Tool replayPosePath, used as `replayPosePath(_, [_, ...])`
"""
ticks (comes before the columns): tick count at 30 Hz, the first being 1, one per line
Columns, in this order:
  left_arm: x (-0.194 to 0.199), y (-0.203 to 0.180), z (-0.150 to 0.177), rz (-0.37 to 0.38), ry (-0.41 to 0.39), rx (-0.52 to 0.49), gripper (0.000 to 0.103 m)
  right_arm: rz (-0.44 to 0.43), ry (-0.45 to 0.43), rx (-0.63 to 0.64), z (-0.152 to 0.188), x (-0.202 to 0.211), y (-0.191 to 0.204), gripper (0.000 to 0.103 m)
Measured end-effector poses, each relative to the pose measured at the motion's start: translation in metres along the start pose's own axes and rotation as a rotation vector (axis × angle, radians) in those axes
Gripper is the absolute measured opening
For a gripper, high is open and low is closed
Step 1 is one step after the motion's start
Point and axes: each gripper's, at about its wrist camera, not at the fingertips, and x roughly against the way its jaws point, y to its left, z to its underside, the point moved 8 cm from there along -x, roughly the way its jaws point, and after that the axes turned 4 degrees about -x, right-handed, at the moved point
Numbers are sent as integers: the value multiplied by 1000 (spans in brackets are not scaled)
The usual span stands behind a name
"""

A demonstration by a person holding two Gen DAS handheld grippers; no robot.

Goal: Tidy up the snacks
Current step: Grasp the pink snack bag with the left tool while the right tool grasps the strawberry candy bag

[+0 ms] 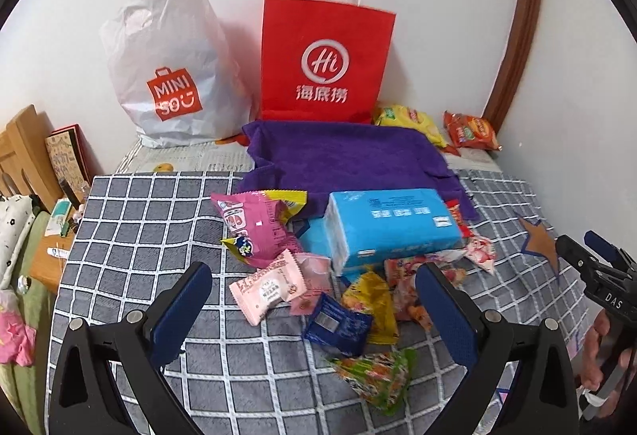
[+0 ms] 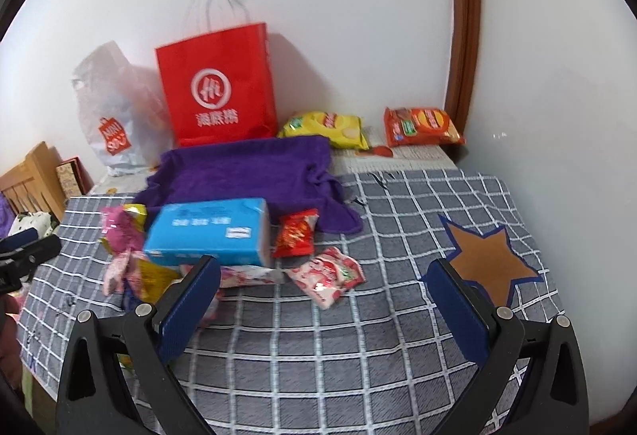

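Two grippers hover above a checked grey cloth (image 2: 358,335) covering the work surface, which meets the wall behind and a second wall on the right. Upright against the back wall stand a red paper bag (image 1: 324,61) and a white plastic bag (image 1: 167,69), probably the receptacles for sorting; a purple towel (image 1: 342,156) lies before them. A blue tissue pack (image 1: 390,226) rests on top of the snack heap, so it likely has to be shifted first. Around it lie a pink packet (image 1: 254,224), a pale pink wrapper (image 1: 268,285), a dark blue sachet (image 1: 338,323) and a red packet (image 2: 294,234); two crisp bags (image 2: 422,126) sit apart at the rear. Left gripper (image 1: 314,309) is spread wide and empty over the heap; right gripper (image 2: 324,301) is likewise wide and empty. Bare cloth around the star patch (image 2: 483,264) gives room to manoeuvre.
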Motion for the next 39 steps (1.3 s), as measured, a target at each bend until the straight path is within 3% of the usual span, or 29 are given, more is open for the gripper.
replayPosePath(14, [-56,18,1,-27,85,35,102,-31,159,29,33,-91,-25,92])
replayPosePath(26, [-81,29,-1,-61,126,43,102,-113,218,192,45,-145,-6,92])
replayPosePath(30, [-84,31,-4,-62,127,50,102,-100,225,255,50,-158,-4,92])
replayPosePath(36, [-88,28,0,-66,138,35,102,-138,256,232,53,-174,-1,93])
replayPosePath(37, [-88,29,1,-68,139,34,102,-143,253,227,53,-175,-1,91])
replayPosePath(39, [-88,34,4,-71,142,41,102,-152,233,219,50,-171,-3,71])
